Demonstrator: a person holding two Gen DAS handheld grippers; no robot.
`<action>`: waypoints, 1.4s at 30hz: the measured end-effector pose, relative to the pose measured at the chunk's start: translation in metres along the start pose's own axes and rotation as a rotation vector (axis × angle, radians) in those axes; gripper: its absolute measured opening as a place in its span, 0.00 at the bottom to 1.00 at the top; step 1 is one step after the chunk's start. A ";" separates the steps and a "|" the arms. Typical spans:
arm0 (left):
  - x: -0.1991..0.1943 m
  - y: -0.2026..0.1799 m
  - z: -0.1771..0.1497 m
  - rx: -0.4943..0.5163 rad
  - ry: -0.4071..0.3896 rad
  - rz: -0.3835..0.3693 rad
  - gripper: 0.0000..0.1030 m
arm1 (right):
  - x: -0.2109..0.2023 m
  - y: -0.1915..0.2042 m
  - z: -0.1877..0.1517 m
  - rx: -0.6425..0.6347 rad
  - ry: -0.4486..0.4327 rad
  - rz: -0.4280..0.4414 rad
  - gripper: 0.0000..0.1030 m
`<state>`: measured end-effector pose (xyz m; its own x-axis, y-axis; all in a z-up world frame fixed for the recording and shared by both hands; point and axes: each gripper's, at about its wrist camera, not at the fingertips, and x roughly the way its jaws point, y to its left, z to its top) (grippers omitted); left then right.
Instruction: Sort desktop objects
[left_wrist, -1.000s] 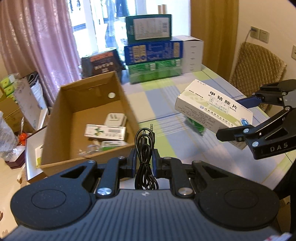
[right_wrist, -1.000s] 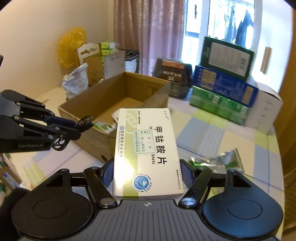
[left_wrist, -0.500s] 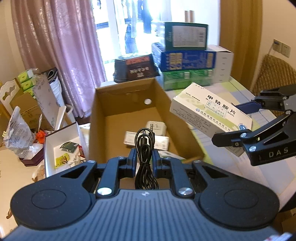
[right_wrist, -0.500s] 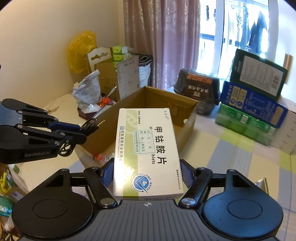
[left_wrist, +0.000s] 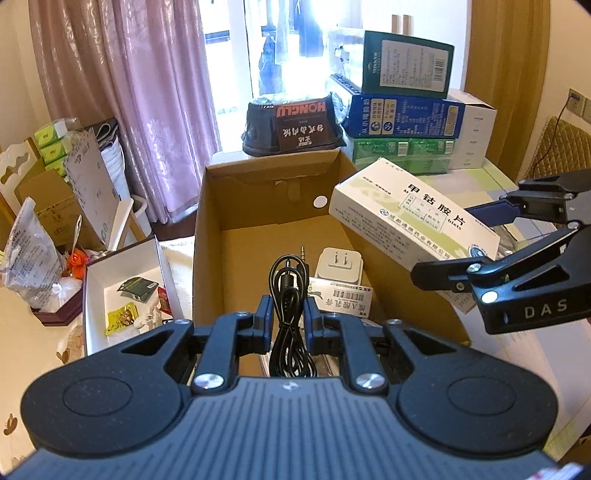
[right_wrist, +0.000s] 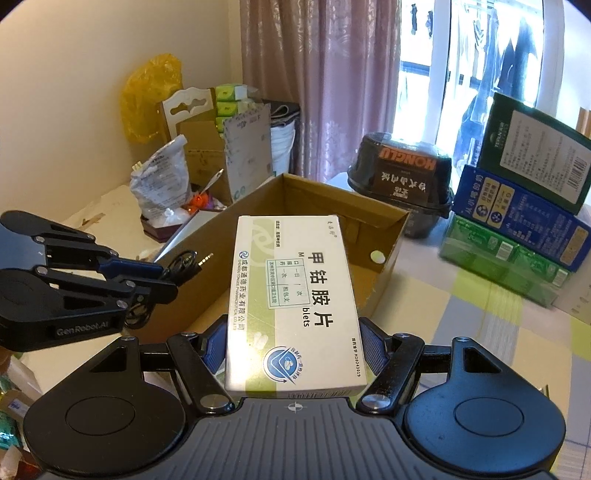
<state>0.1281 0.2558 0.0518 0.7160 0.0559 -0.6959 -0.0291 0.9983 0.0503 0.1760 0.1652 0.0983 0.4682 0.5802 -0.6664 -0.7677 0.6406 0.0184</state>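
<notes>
left gripper: clamped on coiled black cable, above cardboard box
right gripper: clamped on medicine box, over the cardboard box's right rim

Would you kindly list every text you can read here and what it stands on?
"甲钴胺片": medicine box in the right claw.
"H20143109": same box's edge, uncertain.
"HONGLU", upside down: black container.
"DAS": right claw's body.
"GenRobot.AI": left claw.
Stacked boxes and carton print: too small.

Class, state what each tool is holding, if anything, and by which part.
The left tool clamps a coiled black audio cable around the bundle's middle. The right tool grips a white medicine box by its long sides, near one end.
</notes>
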 end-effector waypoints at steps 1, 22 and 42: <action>0.004 0.001 0.000 -0.004 0.003 -0.001 0.13 | 0.002 0.000 0.000 0.000 0.000 -0.001 0.66; -0.004 0.015 -0.016 -0.049 -0.025 0.052 0.35 | 0.032 -0.002 0.009 0.051 -0.038 0.056 0.79; -0.061 -0.041 -0.037 -0.104 -0.052 0.052 0.75 | -0.085 -0.043 -0.102 0.159 -0.011 -0.042 0.92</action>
<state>0.0593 0.2118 0.0655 0.7466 0.1095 -0.6562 -0.1376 0.9904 0.0087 0.1250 0.0372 0.0780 0.5039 0.5563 -0.6608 -0.6691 0.7352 0.1087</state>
